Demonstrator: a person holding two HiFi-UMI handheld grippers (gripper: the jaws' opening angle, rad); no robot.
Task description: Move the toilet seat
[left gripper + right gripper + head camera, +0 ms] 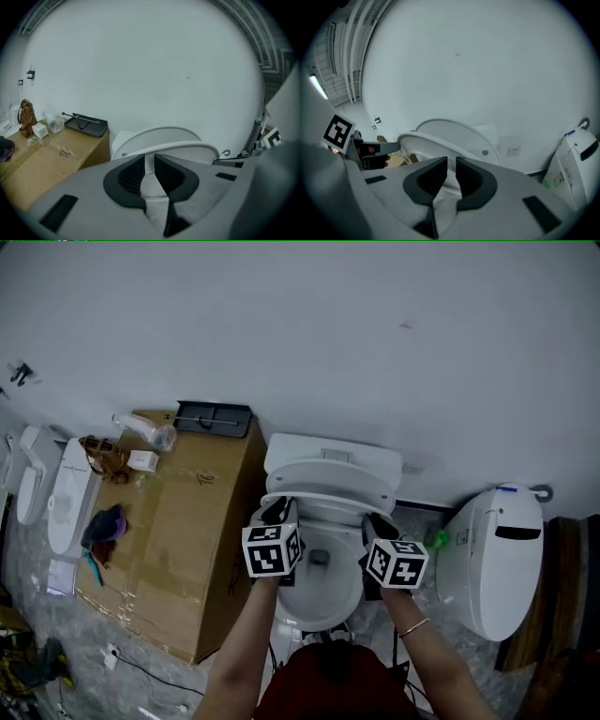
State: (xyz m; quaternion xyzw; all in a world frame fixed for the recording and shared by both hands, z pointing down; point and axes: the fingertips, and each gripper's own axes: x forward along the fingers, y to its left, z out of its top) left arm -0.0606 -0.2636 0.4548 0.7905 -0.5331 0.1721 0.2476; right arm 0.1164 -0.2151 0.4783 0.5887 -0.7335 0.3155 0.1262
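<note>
The white toilet (pixel 323 582) stands against the wall in the middle of the head view. Its seat ring (pixel 323 500) is lifted off the bowl and tilted up, just below the raised lid (pixel 328 472). My left gripper (pixel 277 517) is shut on the seat's left side and my right gripper (pixel 380 527) on its right side. In the left gripper view the seat rim (pixel 187 151) runs between the narrow jaws of the left gripper (pixel 149 161), with the lid (pixel 154 136) behind. In the right gripper view the seat (pixel 422 145) passes between the jaws of the right gripper (pixel 451 164).
A large cardboard box (pixel 178 540) stands right beside the toilet on the left, carrying a black tray (pixel 214 416), a bottle (pixel 145 432) and small items. Another white toilet (pixel 497 554) stands to the right. Spare white seats (pixel 70 493) lie at far left.
</note>
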